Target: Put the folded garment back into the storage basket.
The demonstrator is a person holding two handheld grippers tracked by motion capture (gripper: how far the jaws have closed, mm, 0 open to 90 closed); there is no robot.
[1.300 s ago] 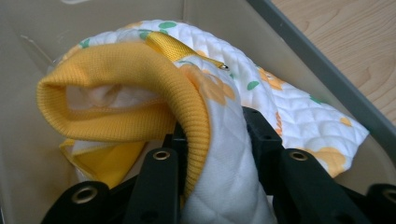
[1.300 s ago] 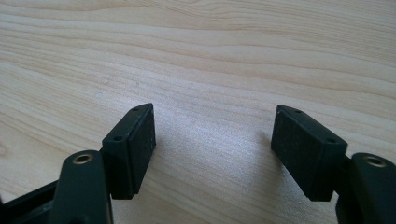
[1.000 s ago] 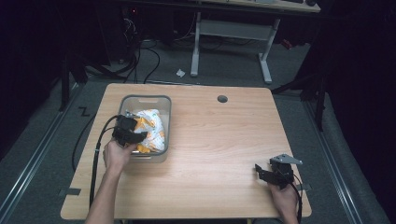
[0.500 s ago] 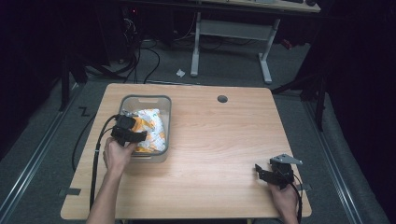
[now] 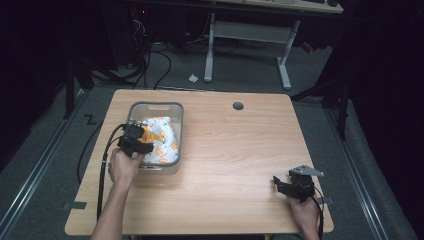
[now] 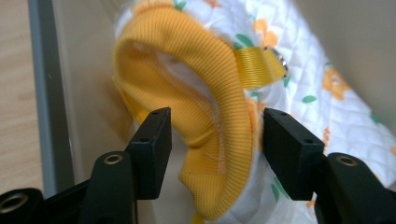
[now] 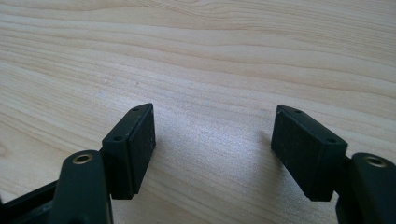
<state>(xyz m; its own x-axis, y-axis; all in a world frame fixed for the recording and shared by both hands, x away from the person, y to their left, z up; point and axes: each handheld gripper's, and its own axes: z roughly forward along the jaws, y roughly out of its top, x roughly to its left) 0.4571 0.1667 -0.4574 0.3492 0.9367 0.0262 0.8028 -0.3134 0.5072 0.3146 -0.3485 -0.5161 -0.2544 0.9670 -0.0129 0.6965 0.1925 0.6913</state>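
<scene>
Pale wood of the table (image 5: 240,150) spreads wide between the two grippers, bare board all the way from the left gripper (image 5: 134,144) across to the right gripper (image 5: 294,187), which rests near the right front corner with the table's edge close behind it. Dark grey floor with cables and a desk frame lies beyond the far edge, well away from both. Next in size, the grey bin (image 5: 156,109) sits under the left gripper, its walls closing in on both sides of the jaws and leaving little room to swing; in the left gripper view one wall (image 6: 46,93) stands just beside the left-hand jaw. Inside the bin lies the white quilted garment (image 5: 162,142) printed with orange flowers, directly ahead of the left gripper. Its yellow ribbed cuff (image 6: 205,135) hangs between the half-spread jaws, which have just been closing; a narrow gap shows at each pad, so nothing is clamped. The right gripper (image 7: 212,154) stands wide apart over bare wood, holding nothing.
</scene>
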